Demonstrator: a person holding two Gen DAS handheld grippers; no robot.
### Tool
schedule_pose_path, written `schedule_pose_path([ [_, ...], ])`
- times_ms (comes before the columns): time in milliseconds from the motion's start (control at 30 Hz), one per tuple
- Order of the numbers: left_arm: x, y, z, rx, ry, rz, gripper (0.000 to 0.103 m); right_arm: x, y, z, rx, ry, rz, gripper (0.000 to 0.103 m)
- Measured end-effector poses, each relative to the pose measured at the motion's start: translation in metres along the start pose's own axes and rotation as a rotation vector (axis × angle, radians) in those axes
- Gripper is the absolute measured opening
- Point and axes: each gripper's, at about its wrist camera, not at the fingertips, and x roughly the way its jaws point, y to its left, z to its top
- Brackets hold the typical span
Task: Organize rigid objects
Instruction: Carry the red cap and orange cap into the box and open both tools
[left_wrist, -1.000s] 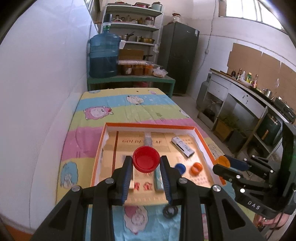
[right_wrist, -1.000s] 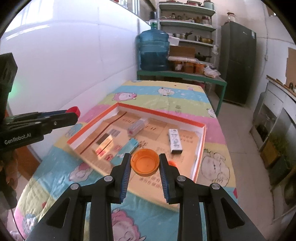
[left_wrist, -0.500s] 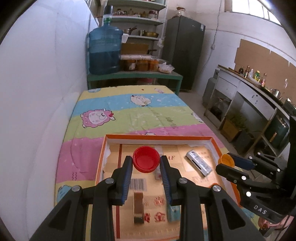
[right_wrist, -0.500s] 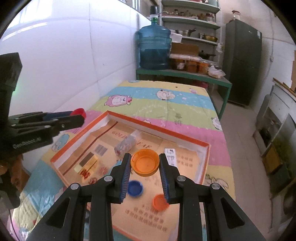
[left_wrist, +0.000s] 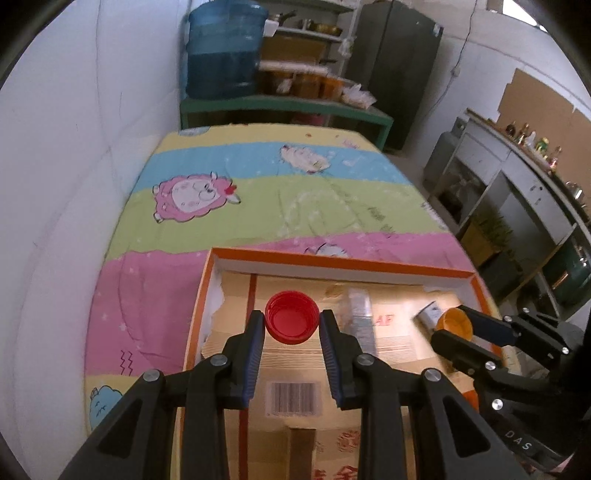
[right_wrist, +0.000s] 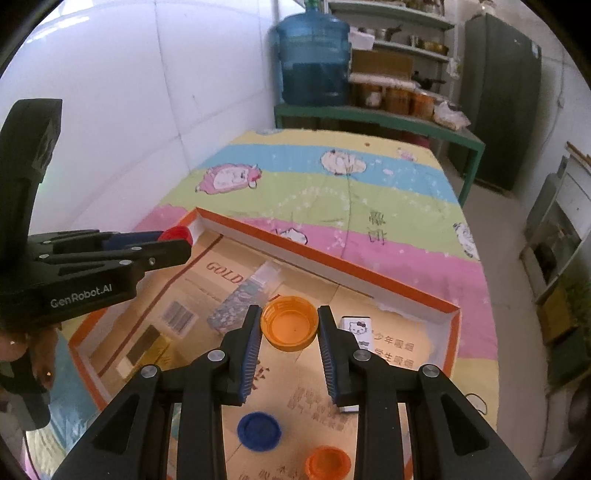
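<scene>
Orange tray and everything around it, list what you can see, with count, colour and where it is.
Tray: one, orange rim, cardboard-lined, on the striped cartoon cloth.
Red cap: one, held over the tray's far left.
Orange cap: one, held over the tray's middle.
Loose caps: two, blue and orange, lying near the tray's front.
Clear tube: one, lying in the tray.
White cartoon box: one, in the tray.
Gold bar: one, tray's left.
Water jug: one, blue, on the green bench.
Left gripper: black, shut on red cap.
Right gripper: black, shut on orange cap.
</scene>
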Motion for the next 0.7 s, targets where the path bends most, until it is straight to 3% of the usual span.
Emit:
schedule_pose_path([
  [233,0.023,0.003,-0.005,0.003,0.054,0.015,0.031,0.025,0.000,-0.003,-0.015,0.065,-0.019,0.031],
  [700,0.028,0.005,-0.009,-0.005,0.062,0.015,0.031,0.035,0.003,-0.002,-0.017,0.094,-0.005,0.031],
])
